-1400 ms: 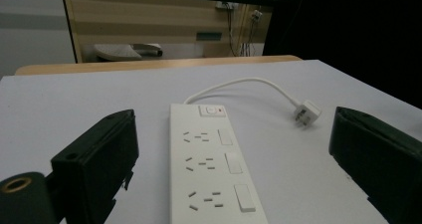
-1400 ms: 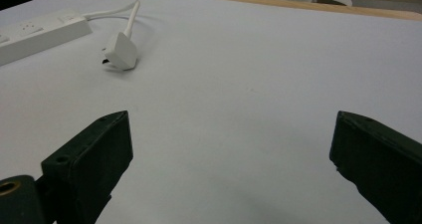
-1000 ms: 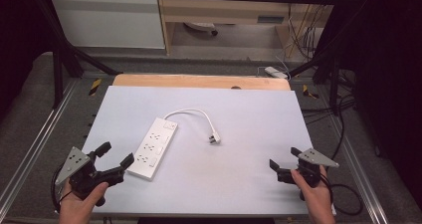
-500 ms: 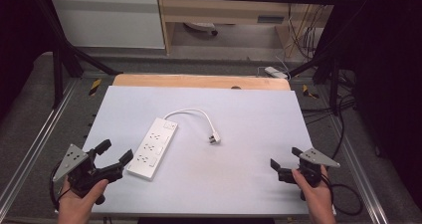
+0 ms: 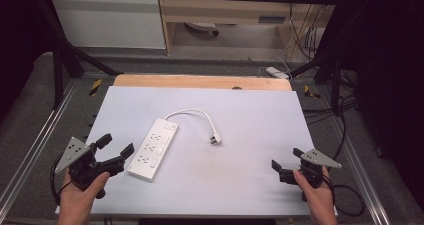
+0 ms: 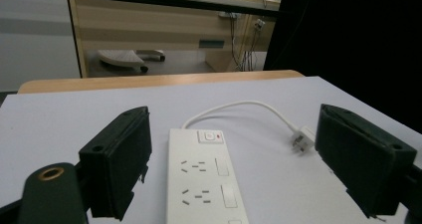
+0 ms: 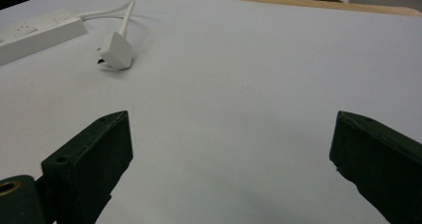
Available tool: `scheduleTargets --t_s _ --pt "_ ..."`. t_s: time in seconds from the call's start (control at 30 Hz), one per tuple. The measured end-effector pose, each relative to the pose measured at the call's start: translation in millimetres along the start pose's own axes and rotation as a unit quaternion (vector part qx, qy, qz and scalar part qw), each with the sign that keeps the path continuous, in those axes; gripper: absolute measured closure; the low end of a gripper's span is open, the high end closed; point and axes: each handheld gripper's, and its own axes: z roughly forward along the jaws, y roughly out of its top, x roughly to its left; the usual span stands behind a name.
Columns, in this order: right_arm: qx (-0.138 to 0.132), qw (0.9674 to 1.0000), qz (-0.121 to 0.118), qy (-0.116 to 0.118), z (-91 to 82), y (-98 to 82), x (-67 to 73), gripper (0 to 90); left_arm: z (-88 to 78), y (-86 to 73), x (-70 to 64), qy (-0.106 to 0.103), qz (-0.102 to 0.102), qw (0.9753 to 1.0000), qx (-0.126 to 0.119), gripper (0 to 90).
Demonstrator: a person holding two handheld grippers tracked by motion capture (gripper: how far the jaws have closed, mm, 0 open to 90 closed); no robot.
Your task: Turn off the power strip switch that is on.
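Table: pale grey table, wooden strip along the far edge.
Power strip: white power strip left of centre, its plug just right.
Left gripper: left gripper near left, jaws wide apart, empty, beside the strip's near end.
Right gripper: right gripper near right, jaws apart, empty.

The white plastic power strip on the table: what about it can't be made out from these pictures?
- Near end of the white plastic power strip: cut off by the bottom edge of the left gripper view.
- Its far sockets: cut off by the left edge of the right gripper view.
- Prongs of the white plug: mostly hidden under its body.
- Switch markings: too small in the high view.
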Motion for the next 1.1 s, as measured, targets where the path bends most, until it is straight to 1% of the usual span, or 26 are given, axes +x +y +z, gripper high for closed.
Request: scheduleTargets --t_s 0.2,0.33,0.4,0.43,0.57,0.67,0.73,0.77,0.8,0.83,0.87,1.0,1.1 --pt "0.001 1.0 0.0 0.0 -0.1 -0.1 -0.2 3.7 7.9 7.4 3.8 0.01 0.006 0.9999 -0.003 18.0" --pt "0.001 1.0 0.0 0.001 -0.1 0.0 -0.1 3.7 12.3 8.6 4.8 0.011 0.007 0.9999 -0.004 18.6" --pt "0.0 1.0 0.0 0.001 -0.5 0.1 -0.1 3.7 15.5 8.4 5.4 0.011 0.008 0.9999 -0.002 21.6" --pt "0.0 1.0 0.0 0.001 -0.5 0.1 -0.1 3.7 16.7 8.2 5.7 0.012 0.008 0.9999 0.001 21.6" --pt "0.001 1.0 -0.001 0.002 0.0 0.2 -0.2 3.7 22.1 6.8 5.4 0.014 0.01 0.9999 0.0 26.7" --pt "0.001 1.0 0.0 0.003 0.2 0.2 0.1 3.7 25.6 4.3 5.4 0.012 0.006 0.9999 0.006 30.0" --pt "0.002 1.0 -0.001 0.003 0.4 0.3 0.4 3.7 28.1 2.0 3.9 0.013 0.009 0.9998 0.011 33.6" --pt "0.002 1.0 -0.001 0.004 0.5 0.3 0.6 3.7 29.2 1.1 2.8 0.012 0.011 0.9998 0.014 34.2" --pt "0.002 1.0 0.0 0.004 0.7 0.3 0.7 3.7 31.6 0.2 -0.1 0.006 0.023 0.9995 0.019 34.5" --pt "0.002 1.0 0.0 0.004 0.7 0.3 0.7 3.7 31.6 0.2 -0.1 0.006 0.023 0.9995 0.019 35.2" --pt "0.005 1.0 -0.003 0.005 1.9 0.2 1.2 3.7 32.5 -0.3 -1.7 0.004 0.028 0.9994 0.019 36.6" --pt "0.005 1.0 -0.004 0.006 2.4 0.4 2.0 3.7 36.0 -3.7 -6.6 -0.005 0.031 0.9992 0.027 43.4" --pt "0.006 1.0 -0.002 0.007 2.1 0.4 1.8 3.7 36.9 -5.6 -7.7 -0.007 0.028 0.9991 0.031 48.8"
